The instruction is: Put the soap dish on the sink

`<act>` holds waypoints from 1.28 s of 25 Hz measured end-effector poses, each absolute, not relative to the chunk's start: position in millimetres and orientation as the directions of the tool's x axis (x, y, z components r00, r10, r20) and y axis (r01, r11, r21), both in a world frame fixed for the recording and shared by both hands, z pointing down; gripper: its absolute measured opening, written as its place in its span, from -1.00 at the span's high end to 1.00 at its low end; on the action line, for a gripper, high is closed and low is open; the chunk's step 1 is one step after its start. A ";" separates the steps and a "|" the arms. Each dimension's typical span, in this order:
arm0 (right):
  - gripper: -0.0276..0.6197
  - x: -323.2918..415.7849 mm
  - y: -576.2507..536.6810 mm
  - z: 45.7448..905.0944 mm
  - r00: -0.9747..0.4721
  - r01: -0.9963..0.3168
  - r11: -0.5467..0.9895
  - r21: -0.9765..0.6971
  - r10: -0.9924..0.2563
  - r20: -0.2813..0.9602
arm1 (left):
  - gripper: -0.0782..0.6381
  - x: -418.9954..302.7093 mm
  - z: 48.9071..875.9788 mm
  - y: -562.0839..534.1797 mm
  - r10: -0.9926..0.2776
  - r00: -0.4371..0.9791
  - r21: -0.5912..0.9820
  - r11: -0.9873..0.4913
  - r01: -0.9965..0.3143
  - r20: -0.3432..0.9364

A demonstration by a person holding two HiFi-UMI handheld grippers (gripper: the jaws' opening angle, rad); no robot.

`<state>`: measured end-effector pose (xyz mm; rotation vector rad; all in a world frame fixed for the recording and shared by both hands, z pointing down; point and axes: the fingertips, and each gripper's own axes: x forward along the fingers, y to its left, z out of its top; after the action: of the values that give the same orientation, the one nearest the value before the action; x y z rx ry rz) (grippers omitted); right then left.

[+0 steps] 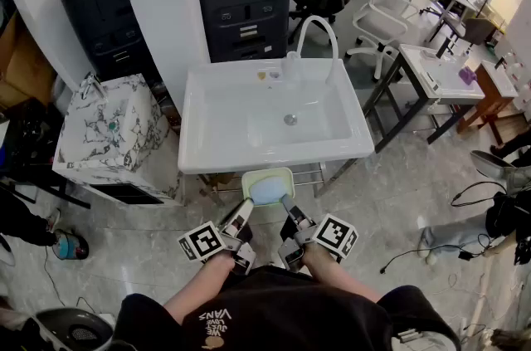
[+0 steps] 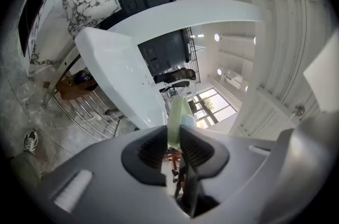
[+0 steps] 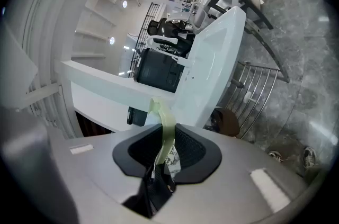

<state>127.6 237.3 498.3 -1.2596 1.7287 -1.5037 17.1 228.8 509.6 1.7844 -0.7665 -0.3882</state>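
left gripper [image 1: 242, 215] and right gripper [image 1: 289, 213] are clamping fingers [image 2: 197, 151] on the pale green plastic soap dish [image 1: 267, 187]; lifting it level onto the white ceramic sink [image 1: 207, 152] seems best.

Bright even indoor light, daylight glaring through windows [image 2: 212, 104], fisheye bending and dark corners in gripper views

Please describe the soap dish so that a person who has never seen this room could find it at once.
Find the big white sink in the middle of the room. Just before its front edge, the left gripper and the right gripper hold the soap dish between them. It is a small tray, the only pale green thing there, with a light blue centre.
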 end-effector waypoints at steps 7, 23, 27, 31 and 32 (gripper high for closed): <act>0.69 130.6 244.5 495.7 -0.429 -0.297 -0.048 -0.954 -0.886 0.179 | 0.43 20.1 506.6 237.4 -0.678 0.727 0.934 -0.183 -0.307 0.106; 0.69 124.5 204.6 503.0 -0.380 -0.274 -0.057 -0.960 -0.911 0.162 | 0.44 14.1 511.9 188.8 -0.654 0.751 0.933 -0.211 -0.293 0.088; 0.69 109.4 176.2 502.5 -0.351 -0.275 -0.059 -0.960 -0.923 0.157 | 0.44 -0.3 511.2 156.2 -0.625 0.776 0.930 -0.232 -0.286 0.083; 0.69 91.7 145.9 503.4 -0.318 -0.278 -0.066 -0.958 -0.935 0.157 | 0.44 -17.4 512.4 122.6 -0.596 0.798 0.930 -0.239 -0.277 0.085; 0.69 86.2 138.9 503.5 -0.311 -0.278 -0.069 -0.958 -0.937 0.158 | 0.44 -22.6 512.8 114.9 -0.589 0.804 0.930 -0.241 -0.276 0.086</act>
<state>86.2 138.9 503.5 -1.3198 1.6080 -1.4116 -22.6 114.9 512.8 1.8346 -0.6611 -0.3370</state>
